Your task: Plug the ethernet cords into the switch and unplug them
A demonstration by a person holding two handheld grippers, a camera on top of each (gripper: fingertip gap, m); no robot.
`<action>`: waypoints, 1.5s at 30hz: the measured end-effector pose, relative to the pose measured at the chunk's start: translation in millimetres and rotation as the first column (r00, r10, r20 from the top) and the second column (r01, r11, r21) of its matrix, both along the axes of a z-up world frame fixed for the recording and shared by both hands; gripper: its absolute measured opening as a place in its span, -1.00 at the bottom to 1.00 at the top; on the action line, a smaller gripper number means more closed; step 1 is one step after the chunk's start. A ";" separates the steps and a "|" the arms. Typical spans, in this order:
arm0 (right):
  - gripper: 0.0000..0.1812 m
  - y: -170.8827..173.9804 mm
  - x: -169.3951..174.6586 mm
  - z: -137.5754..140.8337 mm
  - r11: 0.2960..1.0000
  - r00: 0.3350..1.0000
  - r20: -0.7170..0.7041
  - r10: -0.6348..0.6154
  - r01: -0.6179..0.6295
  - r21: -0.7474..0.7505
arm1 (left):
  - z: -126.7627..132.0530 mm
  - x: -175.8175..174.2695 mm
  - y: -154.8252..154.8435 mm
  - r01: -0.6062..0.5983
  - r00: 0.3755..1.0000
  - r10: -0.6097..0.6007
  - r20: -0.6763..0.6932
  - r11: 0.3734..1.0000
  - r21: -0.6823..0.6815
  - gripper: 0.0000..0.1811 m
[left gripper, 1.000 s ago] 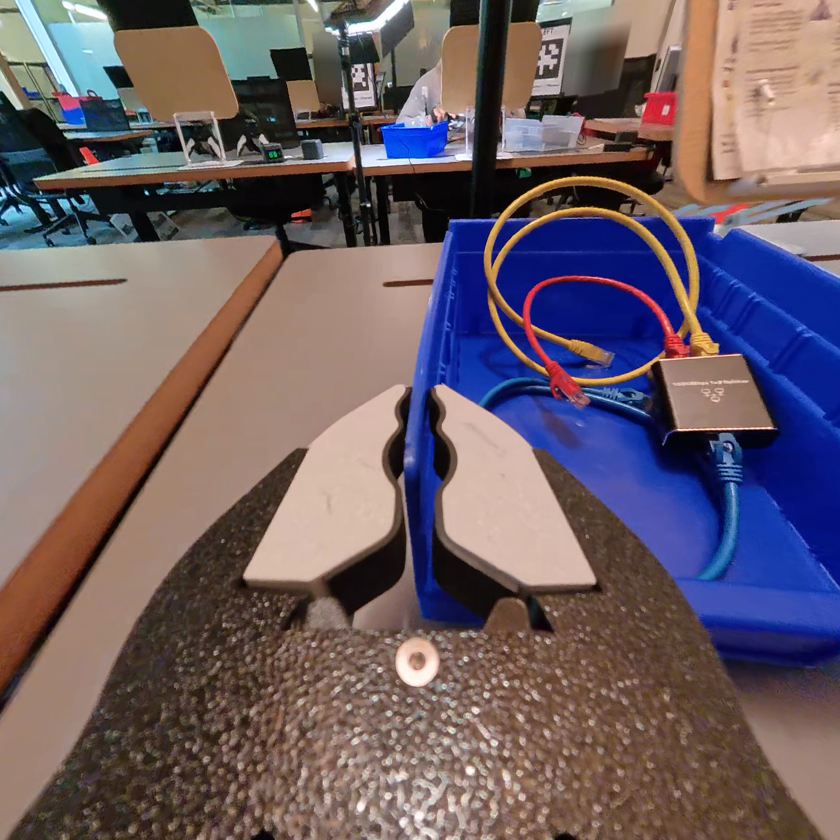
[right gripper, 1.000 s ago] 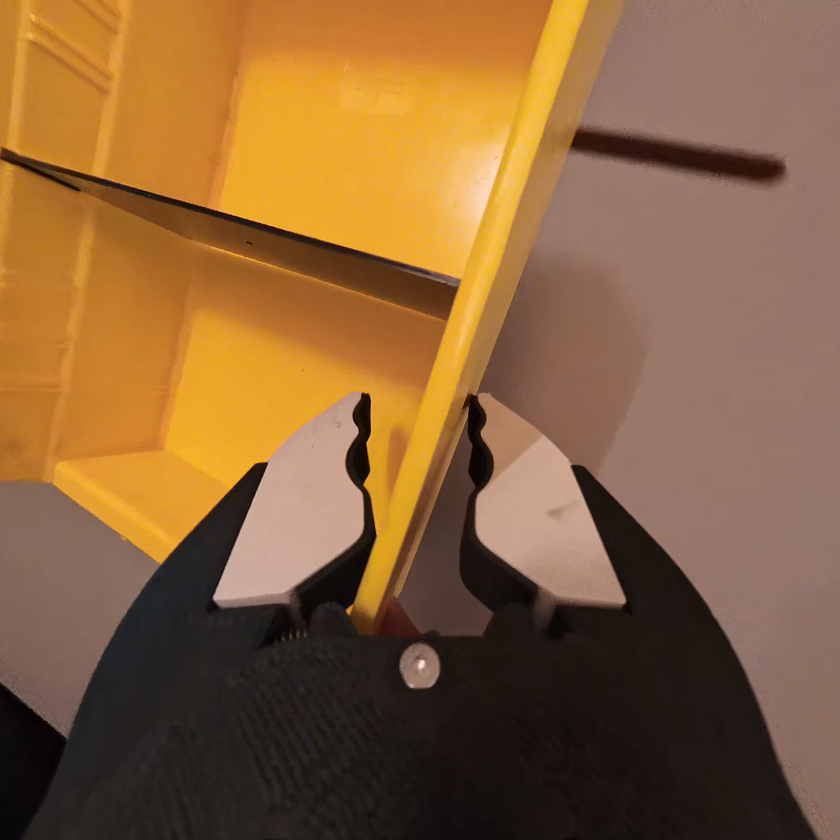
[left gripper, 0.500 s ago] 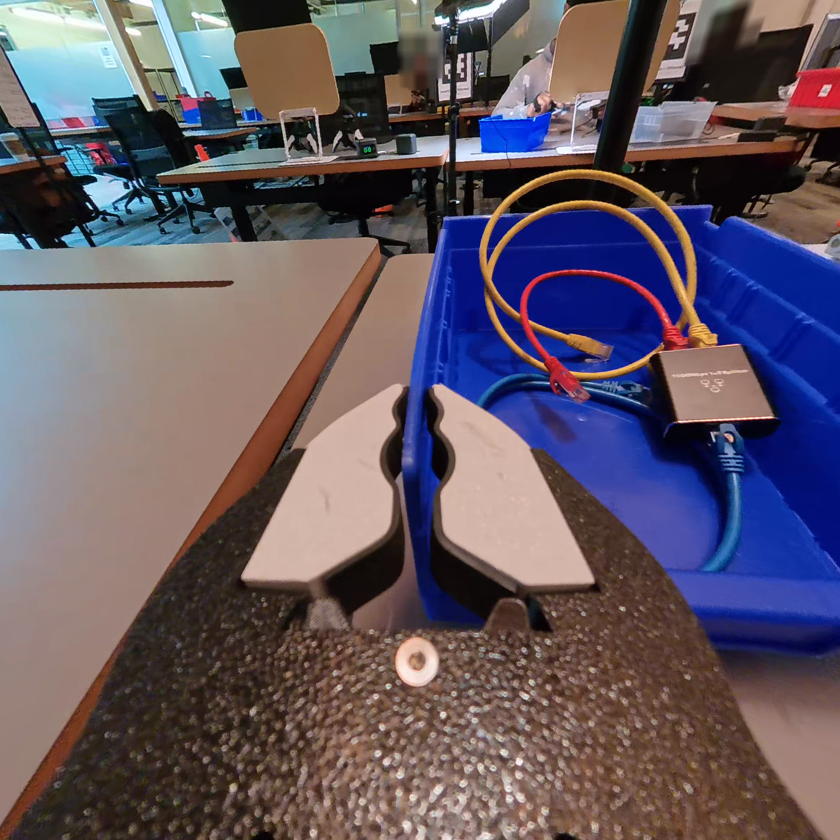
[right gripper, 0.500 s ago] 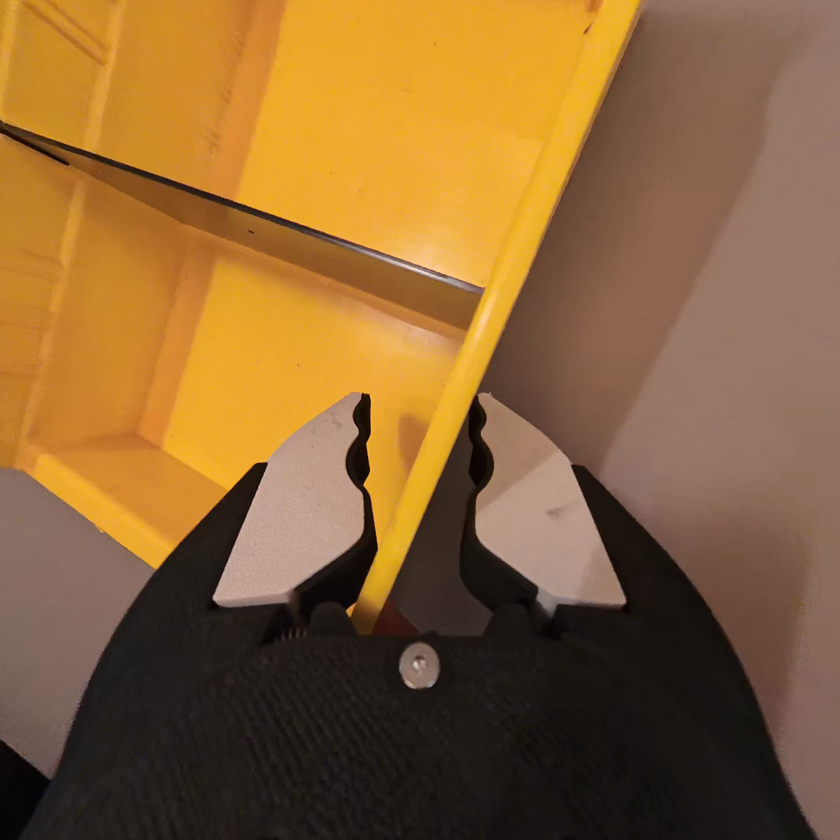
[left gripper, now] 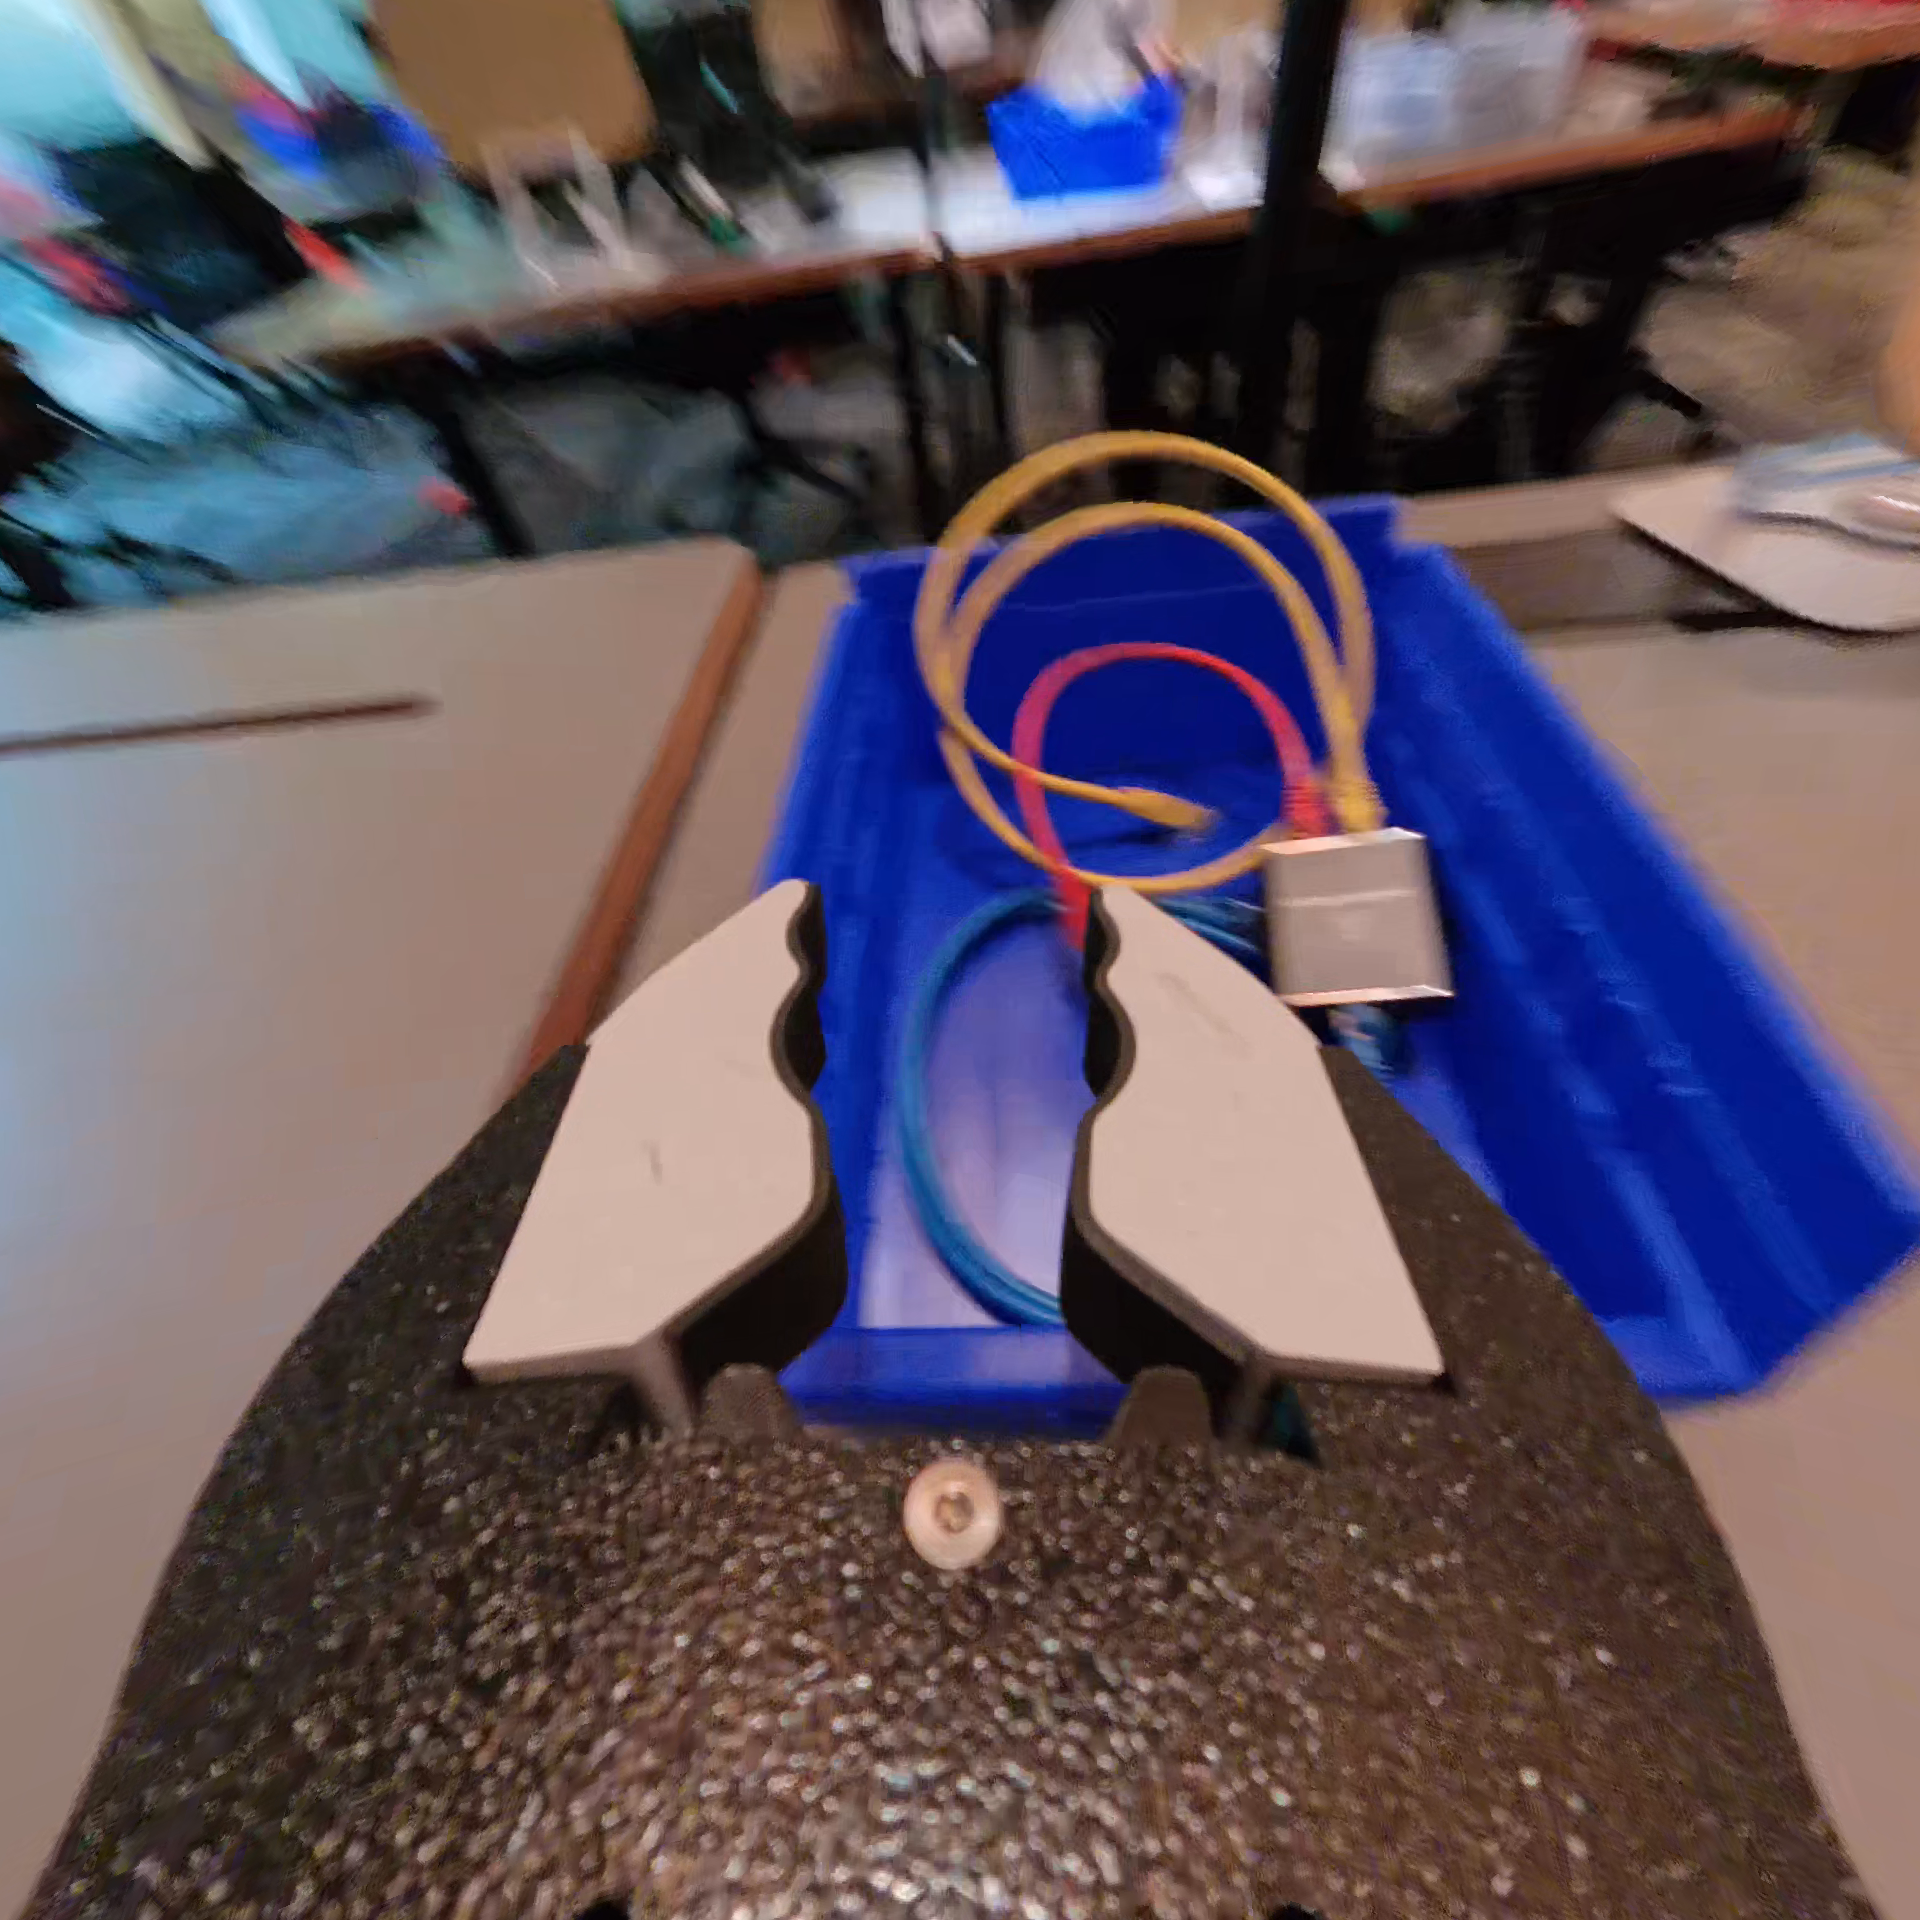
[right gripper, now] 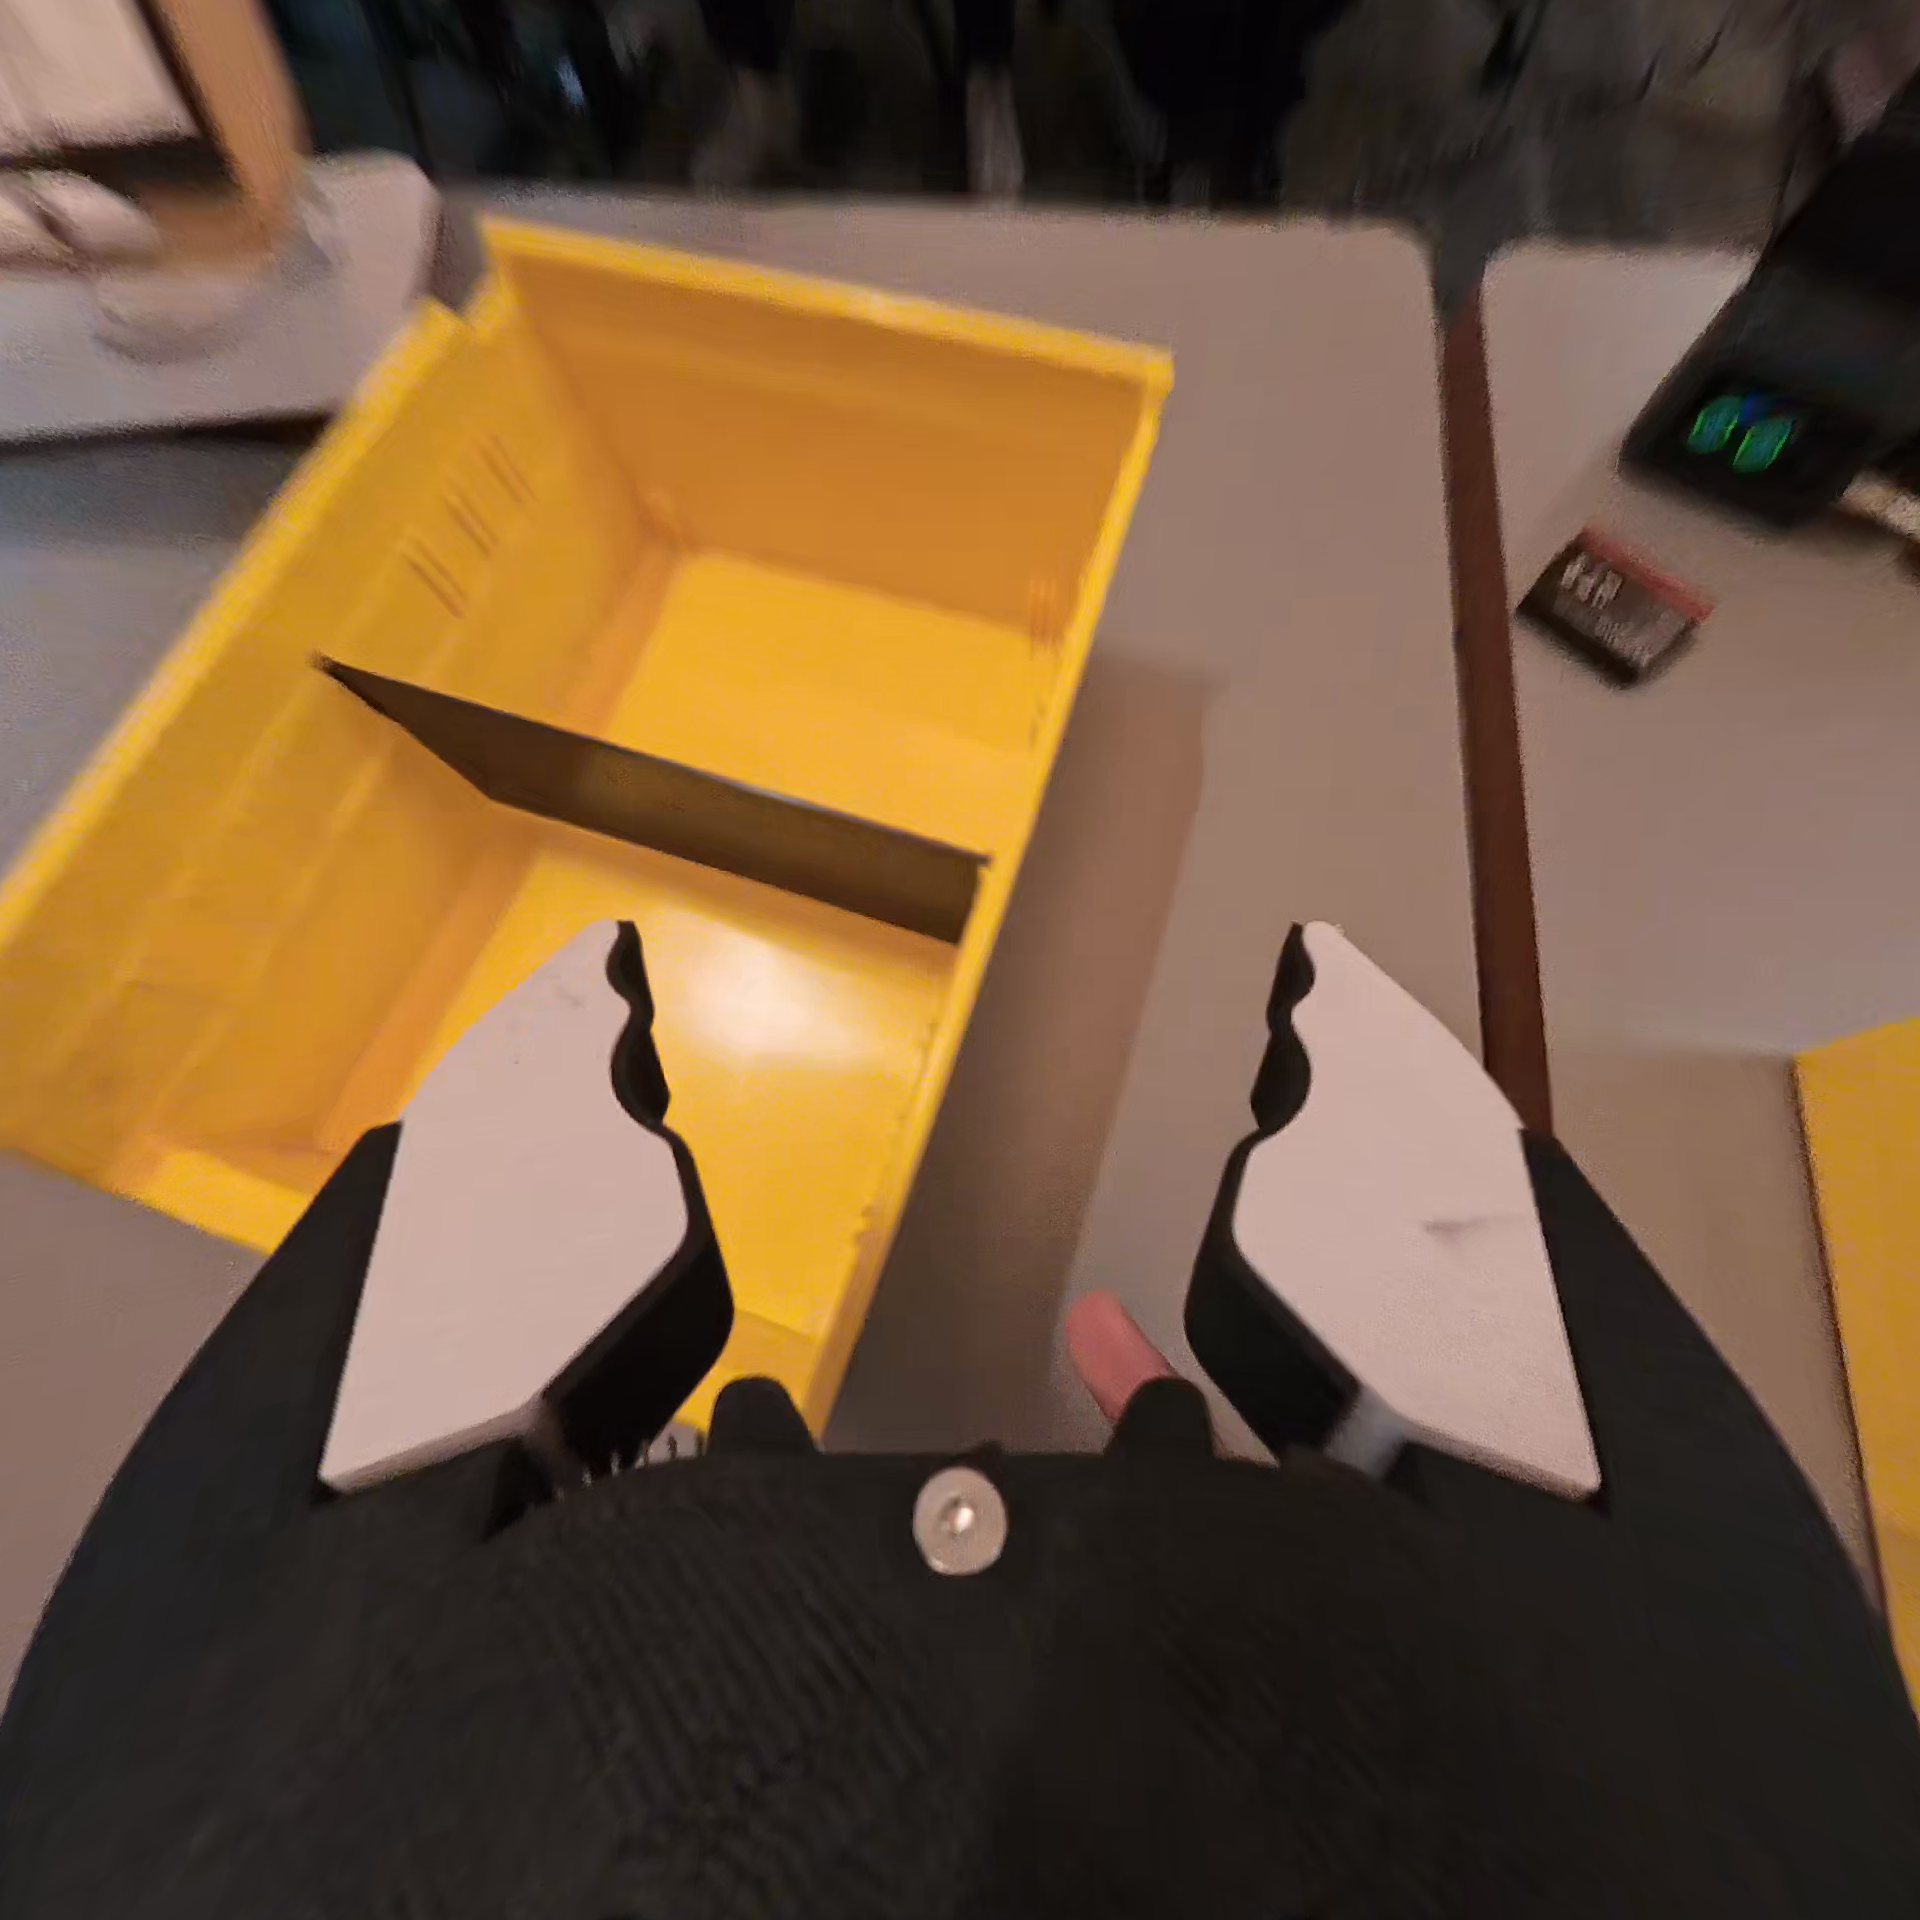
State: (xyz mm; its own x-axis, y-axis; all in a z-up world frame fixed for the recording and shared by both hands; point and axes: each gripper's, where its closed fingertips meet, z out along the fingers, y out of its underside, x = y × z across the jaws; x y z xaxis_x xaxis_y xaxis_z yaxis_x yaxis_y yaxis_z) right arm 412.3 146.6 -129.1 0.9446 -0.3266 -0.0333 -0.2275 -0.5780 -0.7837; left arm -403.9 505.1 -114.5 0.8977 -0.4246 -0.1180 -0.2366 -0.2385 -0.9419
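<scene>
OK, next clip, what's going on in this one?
A person works two handheld grippers over two bins. The left gripper is open above a blue bin holding a small grey switch. Yellow and red cords run to its far end, a blue cord to its near end. The right gripper is wide open over an empty yellow bin with a dark divider. Neither holds anything.

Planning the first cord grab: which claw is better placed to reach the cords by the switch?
Left. The left claw is open above the blue bin holding the cords and switch; the right claw faces only the yellow bin.
</scene>
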 end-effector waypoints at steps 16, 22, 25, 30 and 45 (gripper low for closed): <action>0.02 -20.8 -212.3 34.9 0.817 0.847 -0.034 0.530 -0.500 0.285 | -101.7 112.6 8.2 0.557 0.795 0.074 0.602 0.304 -0.773 -0.22; 0.04 -22.8 -234.2 10.8 0.828 0.849 -0.013 0.528 -0.511 0.231 | -107.5 131.1 4.1 0.632 0.749 0.049 0.661 0.246 -0.735 -0.41; 0.02 -20.3 -254.5 10.6 0.788 0.814 -0.006 0.582 -0.562 0.251 | -109.0 128.0 6.2 0.617 0.758 0.056 0.650 0.263 -0.742 -0.60; 0.02 -13.6 -269.0 7.6 0.773 0.798 0.011 0.603 -0.587 0.242 | -56.0 127.8 8.8 0.746 0.608 -0.072 0.790 0.391 -0.539 -0.71; -0.02 4.0 -353.8 29.2 0.598 0.648 0.035 0.761 -0.721 0.350 | 173.1 132.5 -65.3 0.826 0.326 -0.578 0.748 0.559 0.073 -0.73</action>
